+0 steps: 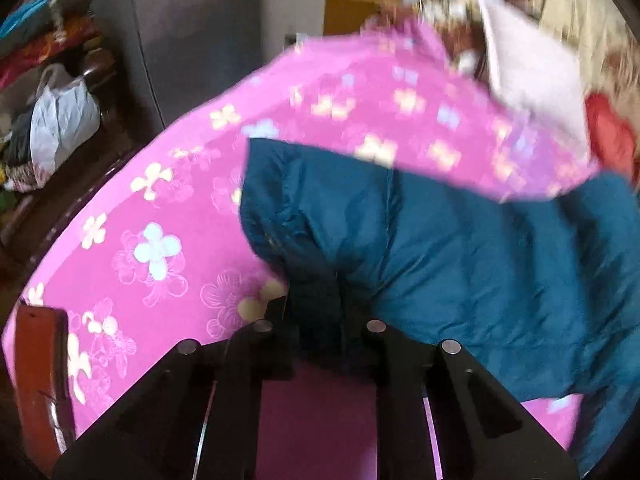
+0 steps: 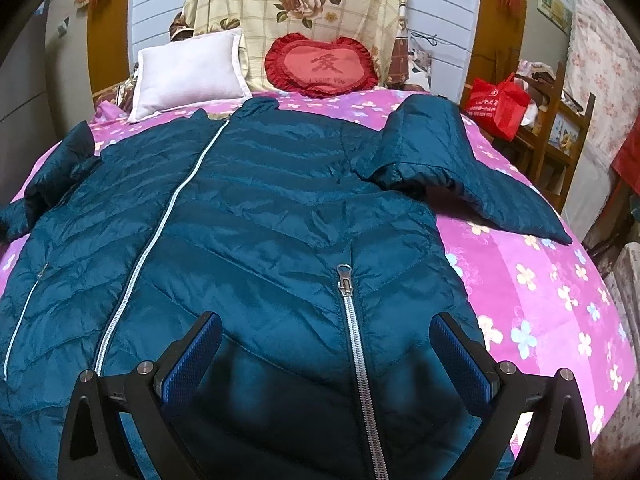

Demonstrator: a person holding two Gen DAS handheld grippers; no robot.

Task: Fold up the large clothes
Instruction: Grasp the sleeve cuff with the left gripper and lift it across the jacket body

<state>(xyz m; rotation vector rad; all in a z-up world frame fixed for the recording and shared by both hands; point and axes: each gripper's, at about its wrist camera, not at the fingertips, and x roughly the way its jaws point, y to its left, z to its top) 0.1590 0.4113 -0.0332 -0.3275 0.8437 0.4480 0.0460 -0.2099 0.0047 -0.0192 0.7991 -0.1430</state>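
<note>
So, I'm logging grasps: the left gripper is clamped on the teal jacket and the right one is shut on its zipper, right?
Half right. The left gripper is clamped on the jacket. But the right wrist view shows the right gripper open, its blue pads spread wide either side of the zipper, gripping nothing.

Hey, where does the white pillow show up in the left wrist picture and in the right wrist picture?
Left wrist: white pillow at upper right, blurred, beyond the teal jacket.
Right wrist: white pillow at upper left, at the head of the bed.
Shared landmark: the red heart cushion beside it.
</note>
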